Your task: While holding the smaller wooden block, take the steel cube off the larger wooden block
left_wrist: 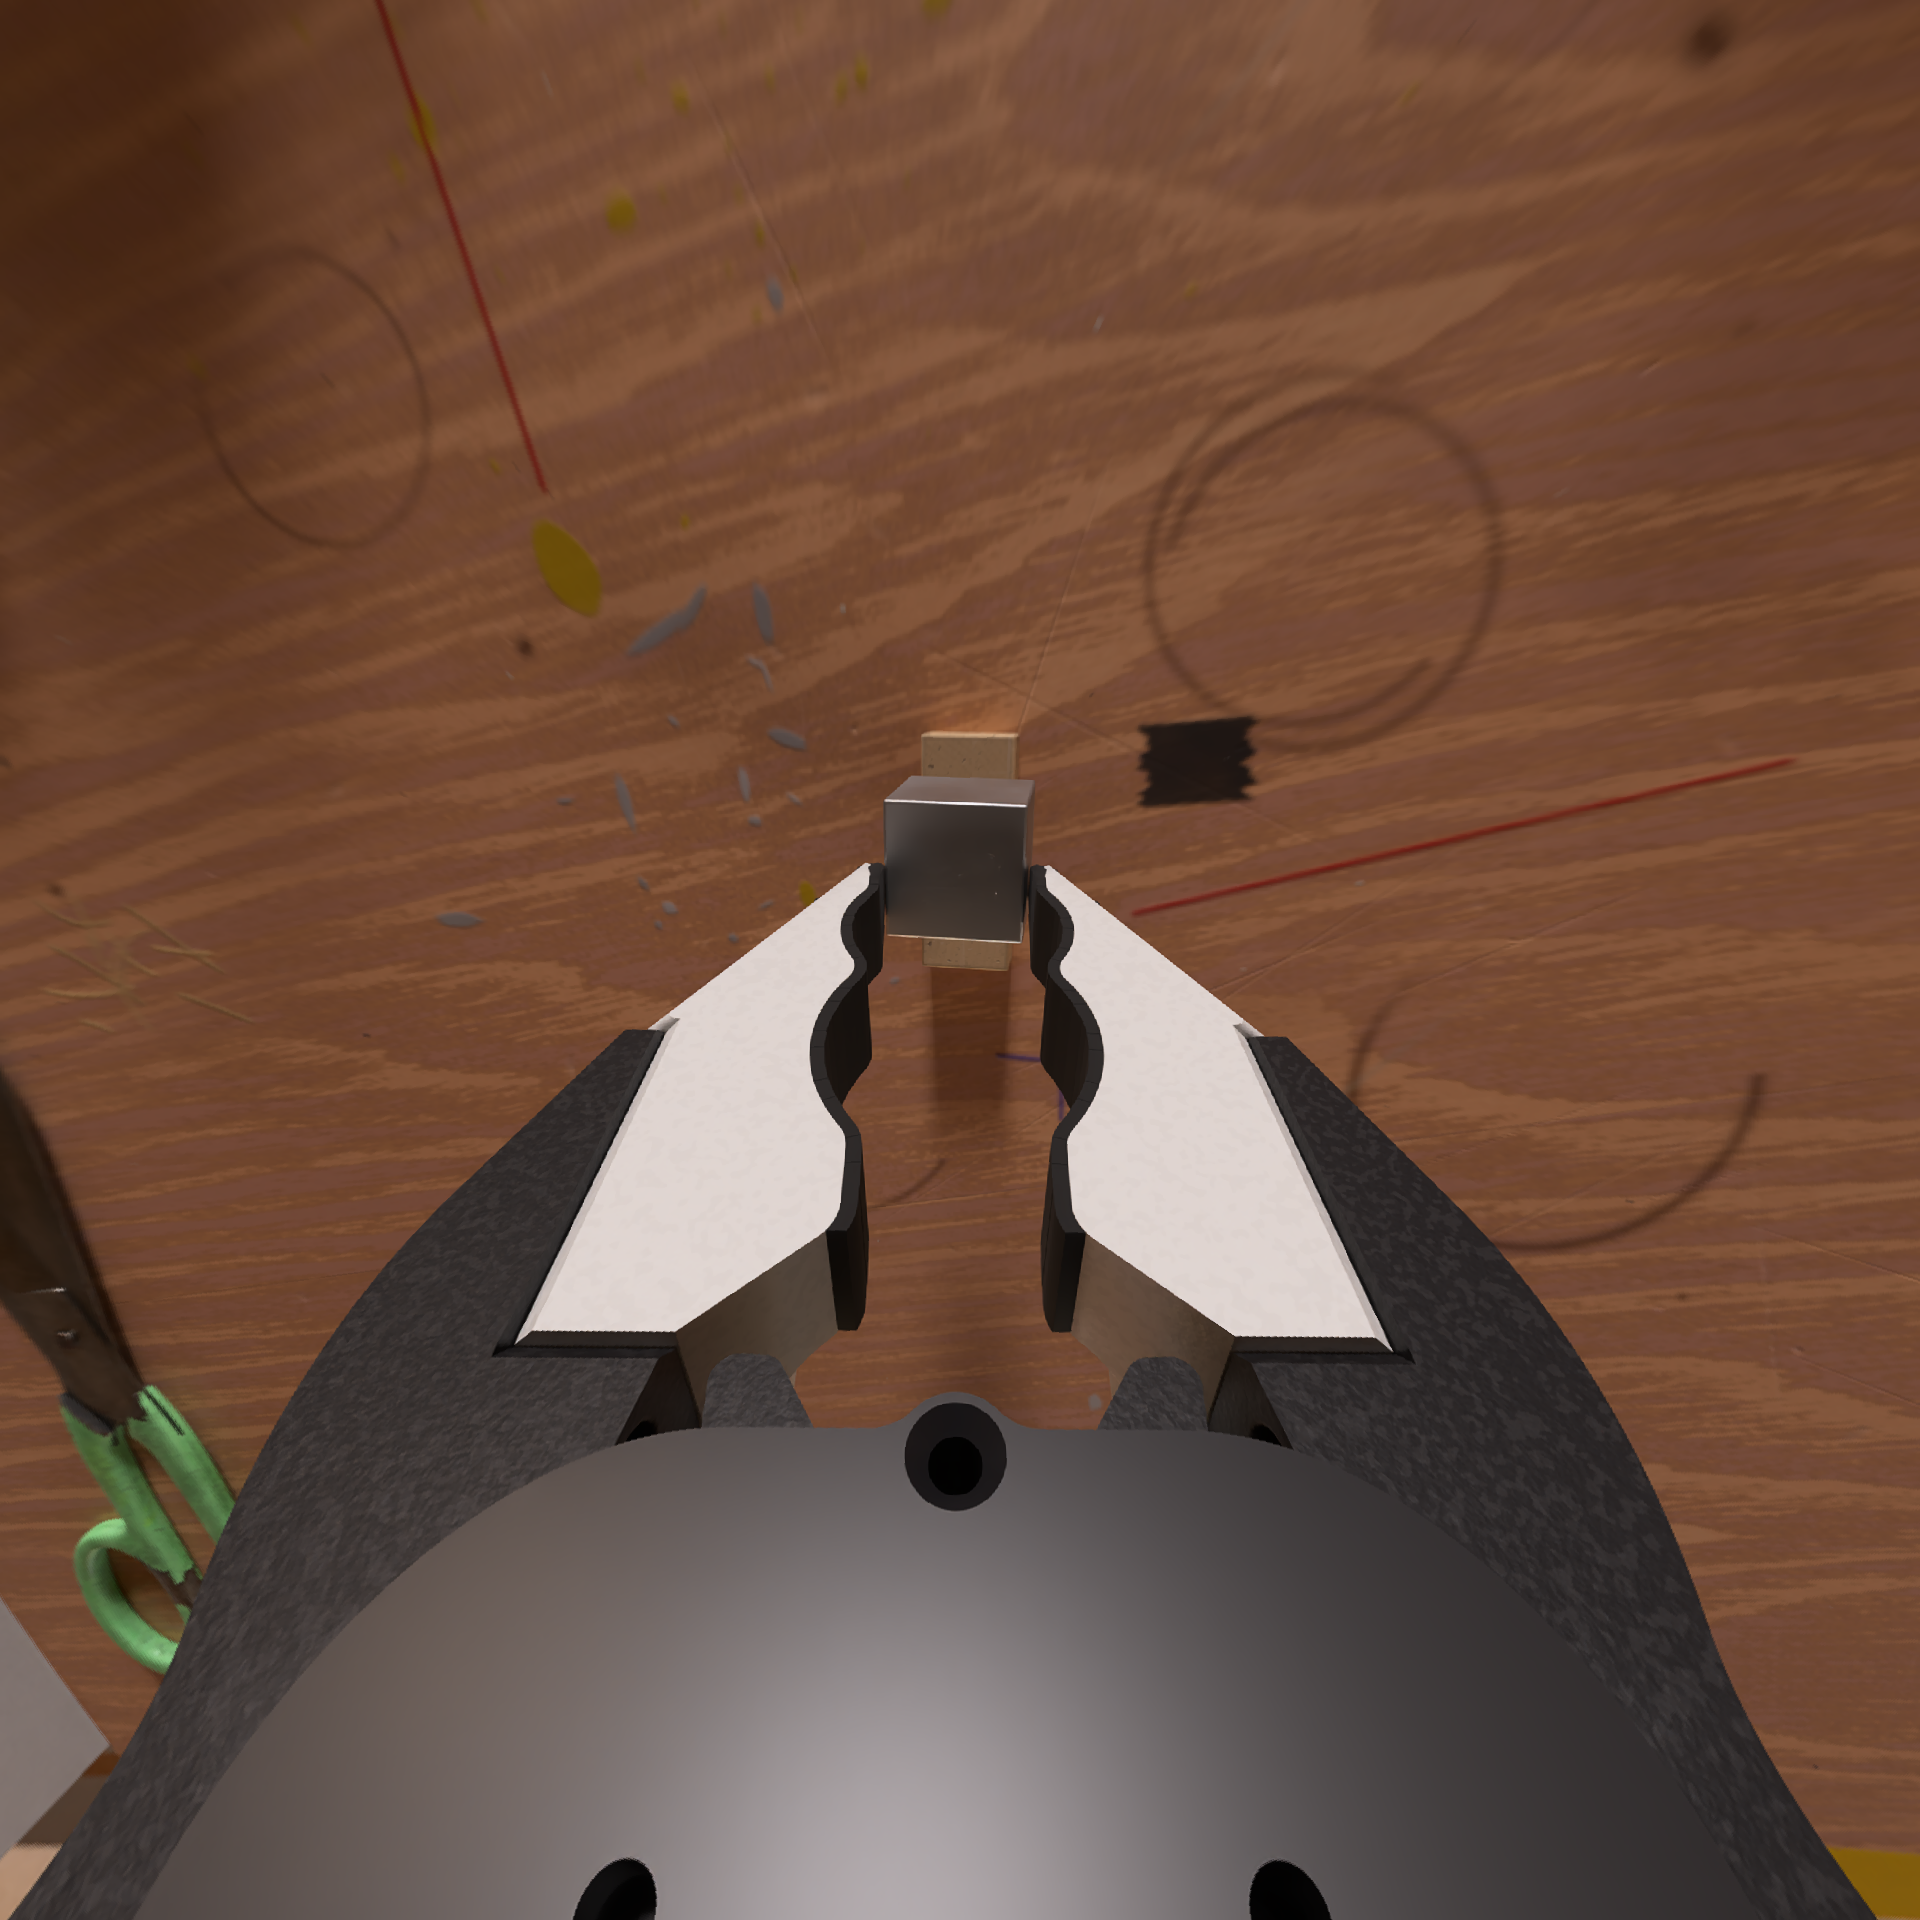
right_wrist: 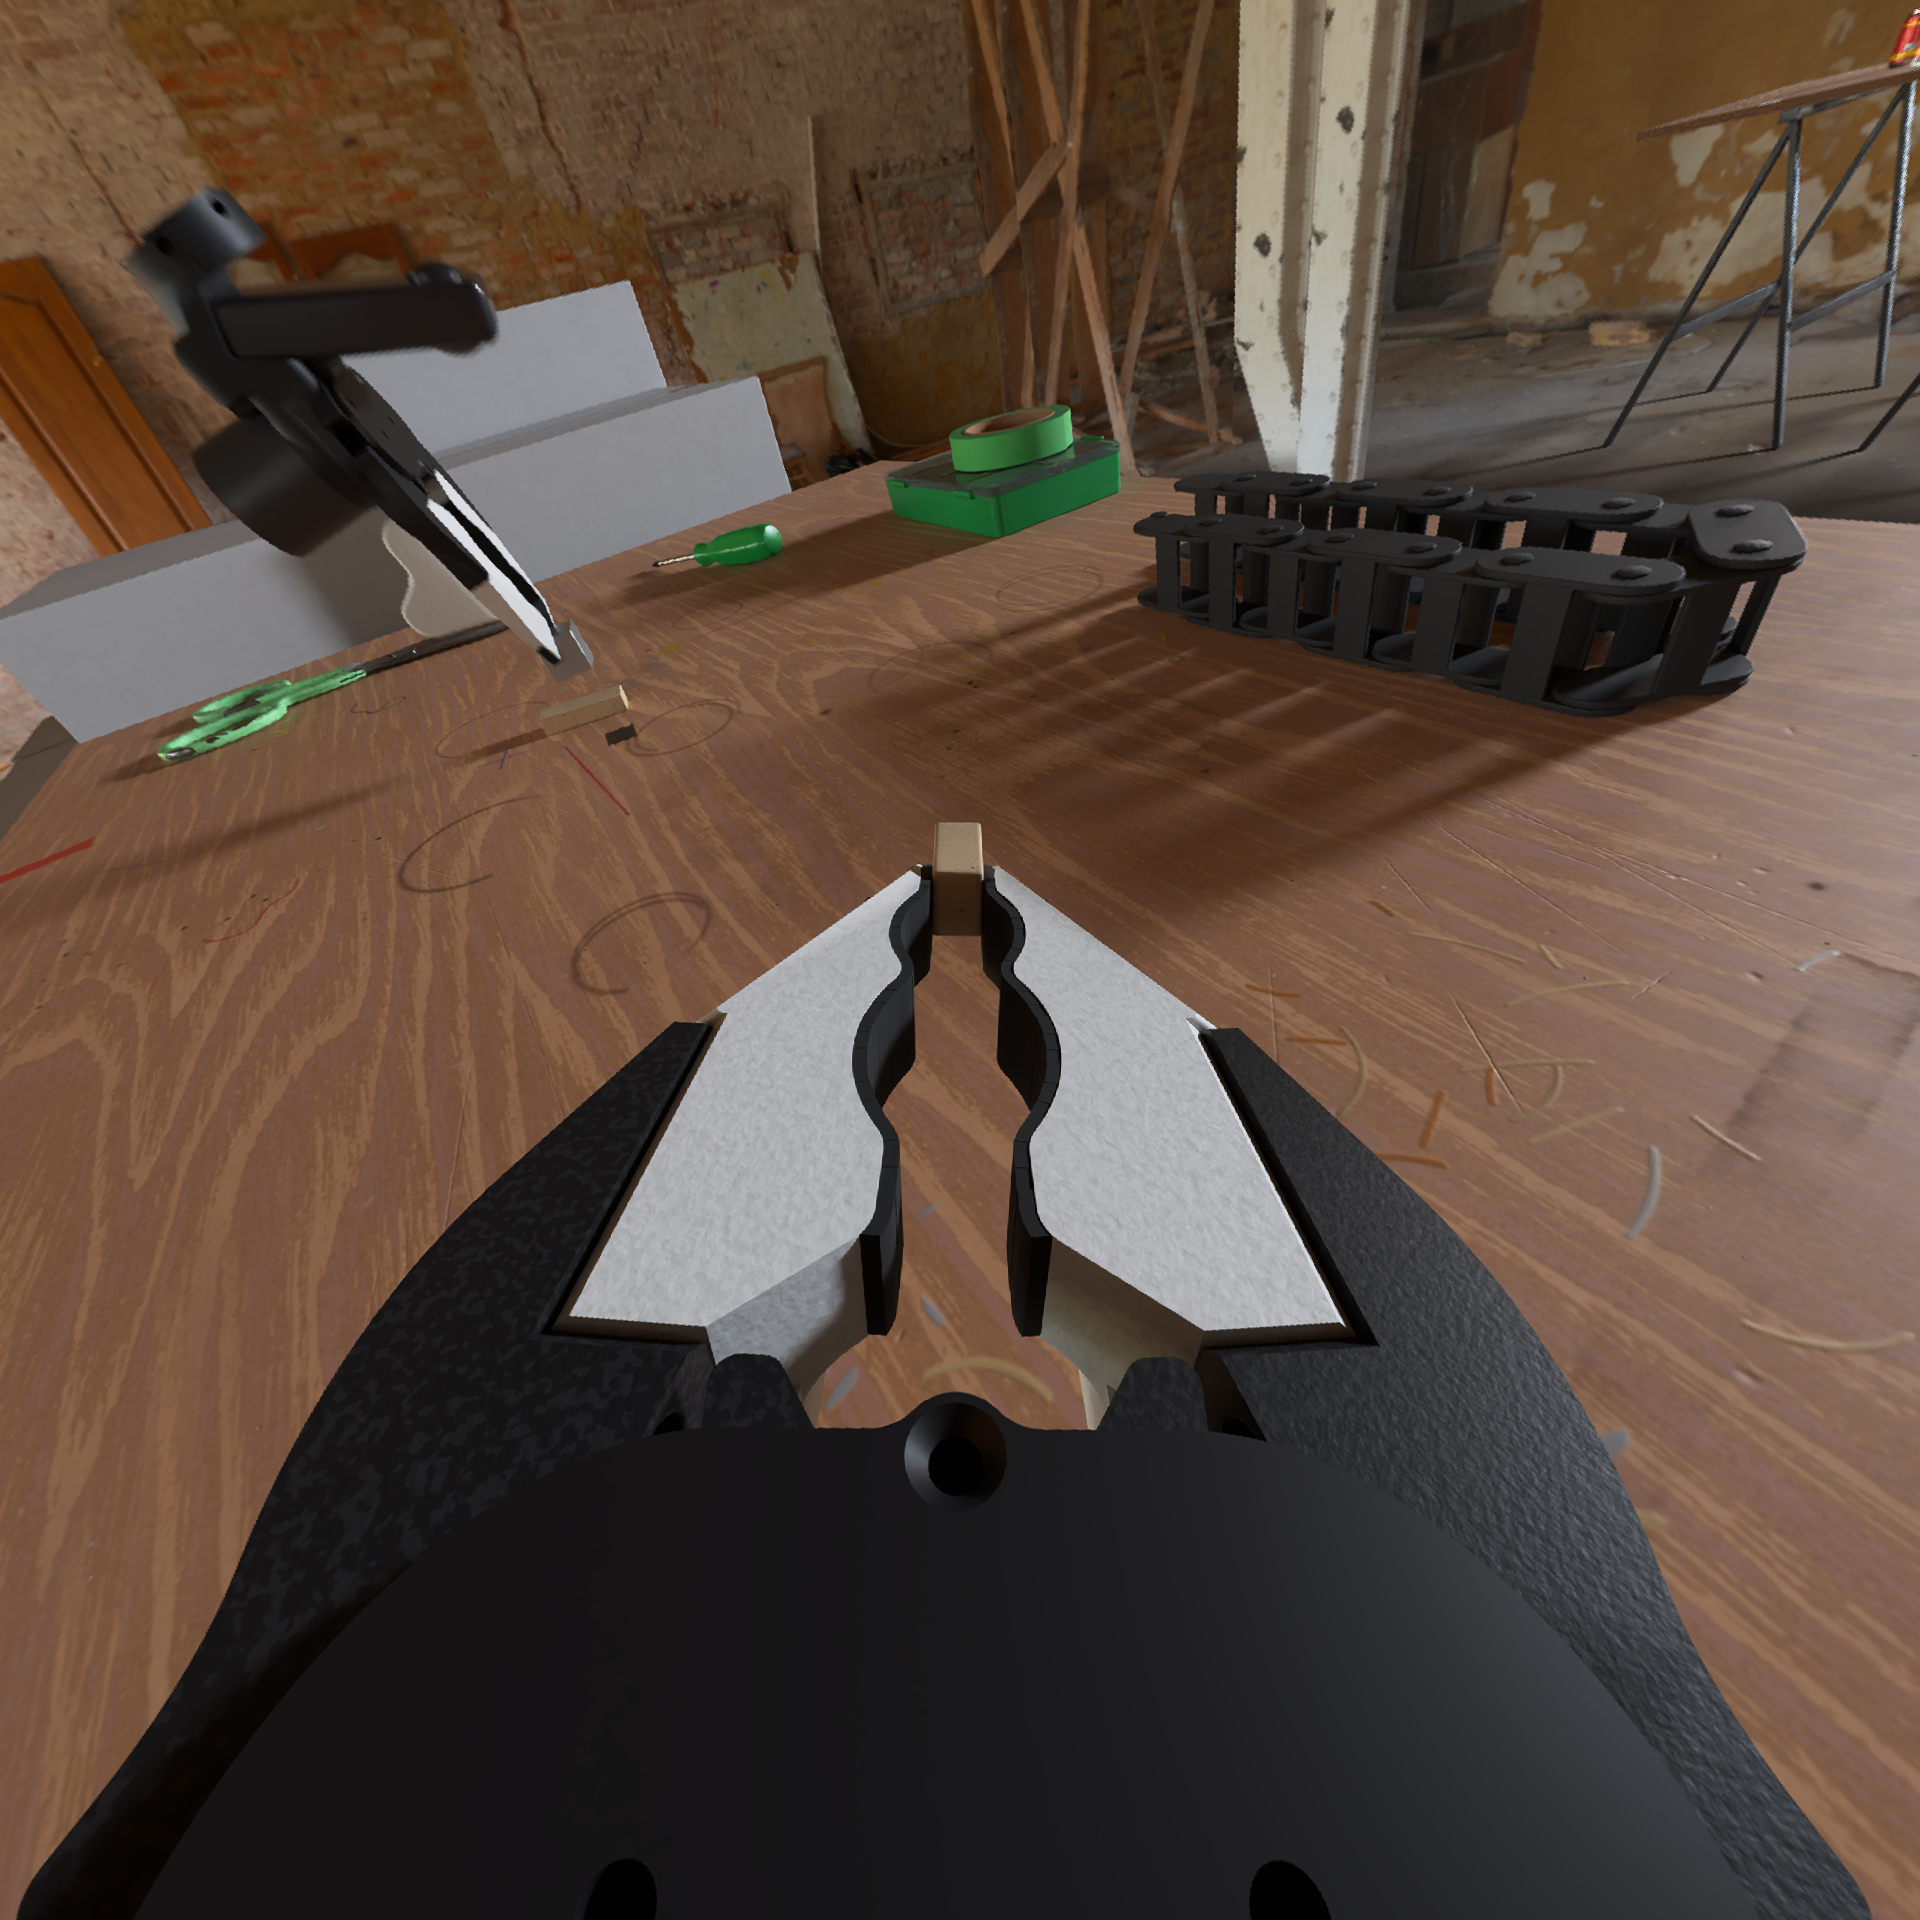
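My left gripper (left_wrist: pixel 956 883) is shut on the steel cube (left_wrist: pixel 958 868) and holds it above the larger wooden block (left_wrist: pixel 968 750), which lies flat on the table below. In the right wrist view the left gripper (right_wrist: pixel 566 649) hangs tilted at the far left with the cube (right_wrist: pixel 571 652) at its tips, lifted clear of the larger block (right_wrist: pixel 584 712). My right gripper (right_wrist: pixel 958 894) is shut on the smaller wooden block (right_wrist: pixel 957 878), a pale short piece held upright between the fingertips above the table.
Green-handled scissors (right_wrist: pixel 260 707) lie left of the larger block, also in the left wrist view (left_wrist: pixel 135 1496). A green screwdriver (right_wrist: pixel 727 545), green box with tape roll (right_wrist: pixel 1003 478), black cable chain (right_wrist: pixel 1475 582) and grey boards (right_wrist: pixel 582 457) stand farther back. A black tape patch (left_wrist: pixel 1197 764) marks the table.
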Tool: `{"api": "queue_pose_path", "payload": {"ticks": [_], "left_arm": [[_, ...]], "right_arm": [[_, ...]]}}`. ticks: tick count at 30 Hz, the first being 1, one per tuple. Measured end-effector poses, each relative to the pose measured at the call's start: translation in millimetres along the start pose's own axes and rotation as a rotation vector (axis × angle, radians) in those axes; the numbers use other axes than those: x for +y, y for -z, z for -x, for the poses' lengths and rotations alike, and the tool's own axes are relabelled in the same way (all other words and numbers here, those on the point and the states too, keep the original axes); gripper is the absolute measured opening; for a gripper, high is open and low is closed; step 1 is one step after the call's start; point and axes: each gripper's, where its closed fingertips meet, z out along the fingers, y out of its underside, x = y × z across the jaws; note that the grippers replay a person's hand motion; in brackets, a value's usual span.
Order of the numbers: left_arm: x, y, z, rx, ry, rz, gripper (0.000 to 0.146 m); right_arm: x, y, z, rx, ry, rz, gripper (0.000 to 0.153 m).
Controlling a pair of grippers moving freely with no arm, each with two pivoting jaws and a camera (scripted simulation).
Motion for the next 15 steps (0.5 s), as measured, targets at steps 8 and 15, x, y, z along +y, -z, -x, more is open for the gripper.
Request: {"api": "queue_pose_path", "payload": {"ticks": [8, 15], "left_arm": [[-64, 117, -61, -0.112, -0.230, -0.358, 0.027], [-110, 175, -212, 0.100, -0.557, -0.616, 0.027]], "right_arm": [[3, -2, -1, -0.004, -0.012, 0.009, 0.008], [-2, 2, -2, 0.001, 0.008, -0.007, 0.008]]}}
